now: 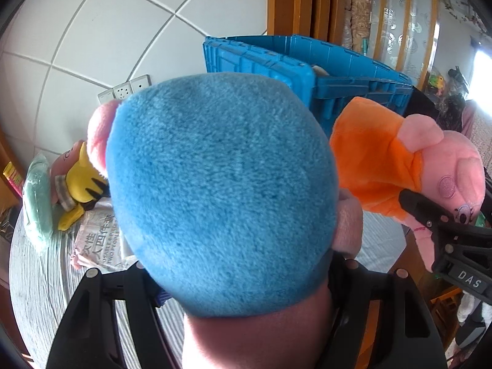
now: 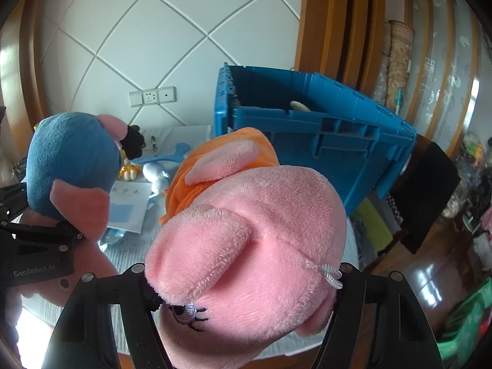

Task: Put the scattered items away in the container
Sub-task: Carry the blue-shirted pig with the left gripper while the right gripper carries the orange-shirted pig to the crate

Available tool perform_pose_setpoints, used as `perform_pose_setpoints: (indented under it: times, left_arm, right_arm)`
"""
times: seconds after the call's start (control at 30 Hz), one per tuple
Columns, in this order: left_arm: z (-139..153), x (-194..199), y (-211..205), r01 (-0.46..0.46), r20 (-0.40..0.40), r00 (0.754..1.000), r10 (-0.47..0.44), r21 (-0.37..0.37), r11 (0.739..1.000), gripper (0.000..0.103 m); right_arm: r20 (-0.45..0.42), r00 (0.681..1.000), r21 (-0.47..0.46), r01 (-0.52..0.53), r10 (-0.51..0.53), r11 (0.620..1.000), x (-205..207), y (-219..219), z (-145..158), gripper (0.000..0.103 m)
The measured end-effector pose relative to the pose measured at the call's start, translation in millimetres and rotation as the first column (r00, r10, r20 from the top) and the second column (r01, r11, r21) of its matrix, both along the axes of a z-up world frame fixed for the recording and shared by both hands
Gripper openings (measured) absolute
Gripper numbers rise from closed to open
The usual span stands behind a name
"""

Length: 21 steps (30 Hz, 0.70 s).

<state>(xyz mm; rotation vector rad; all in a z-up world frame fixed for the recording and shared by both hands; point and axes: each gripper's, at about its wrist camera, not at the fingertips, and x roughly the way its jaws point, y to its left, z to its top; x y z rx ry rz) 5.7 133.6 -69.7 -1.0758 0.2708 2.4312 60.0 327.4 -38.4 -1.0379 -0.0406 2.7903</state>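
Looking from big to small: the blue crate (image 2: 323, 129) stands open with something pale already inside, yet papers and small toys remain on the table (image 2: 129, 252) — you're midway. Your left gripper (image 1: 233, 264) clamps the blue-dressed pig (image 1: 215, 190); your right gripper (image 2: 246, 276) clamps the orange-dressed pig (image 2: 246, 230) by its head, body pointing toward the crate

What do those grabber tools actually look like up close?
Each hand-held gripper is matte black plastic with two flat, cut-out fingers joined by silver rivets. The left one reads "GenRobot.AI" in grey; the right one carries a "DAS" label. No cables or sleeves show.
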Motion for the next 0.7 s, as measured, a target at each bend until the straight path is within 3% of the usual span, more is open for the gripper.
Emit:
perform_pose_setpoints:
  times: [0.7]
  left_arm:
    - [31.2, 39.2, 145.0, -0.071, -0.038, 0.997, 0.071, -0.001, 0.997, 0.072]
  right_arm:
    - [-0.032, 0.996, -0.022, -0.079, 0.079, 0.997, 25.6, 132.5, 6.4, 0.072]
